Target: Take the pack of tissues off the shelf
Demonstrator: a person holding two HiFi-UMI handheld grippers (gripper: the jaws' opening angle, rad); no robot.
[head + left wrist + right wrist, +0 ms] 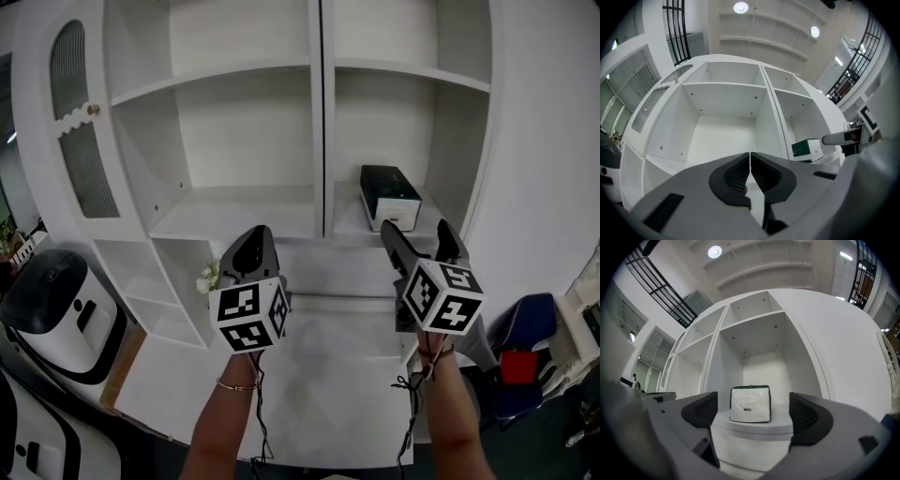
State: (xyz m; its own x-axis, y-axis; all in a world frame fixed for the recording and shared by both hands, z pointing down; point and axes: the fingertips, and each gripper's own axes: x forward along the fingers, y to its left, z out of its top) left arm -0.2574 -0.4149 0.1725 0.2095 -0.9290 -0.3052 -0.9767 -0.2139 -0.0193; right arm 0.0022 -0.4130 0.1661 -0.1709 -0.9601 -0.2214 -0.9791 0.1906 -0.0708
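Note:
The pack of tissues point(388, 195), white with a dark green top, lies on the lower right shelf point(351, 225) of a white shelf unit. In the right gripper view the pack of tissues point(750, 404) sits straight ahead between the jaws, farther back on the shelf. My right gripper point(419, 240) is open just in front of that shelf's edge, with nothing between its jaws. My left gripper point(260, 242) is shut and empty, held in front of the lower left shelf point(234, 211). The left gripper view catches the pack of tissues point(805, 149) at the right.
The white shelf unit point(317, 112) has other compartments that stand bare. A white counter point(309, 375) lies below the grippers. A white and black machine point(56, 314) stands at the left. A small flower sprig point(206, 278) sits low on the left. A blue and red object point(521, 352) is at the right.

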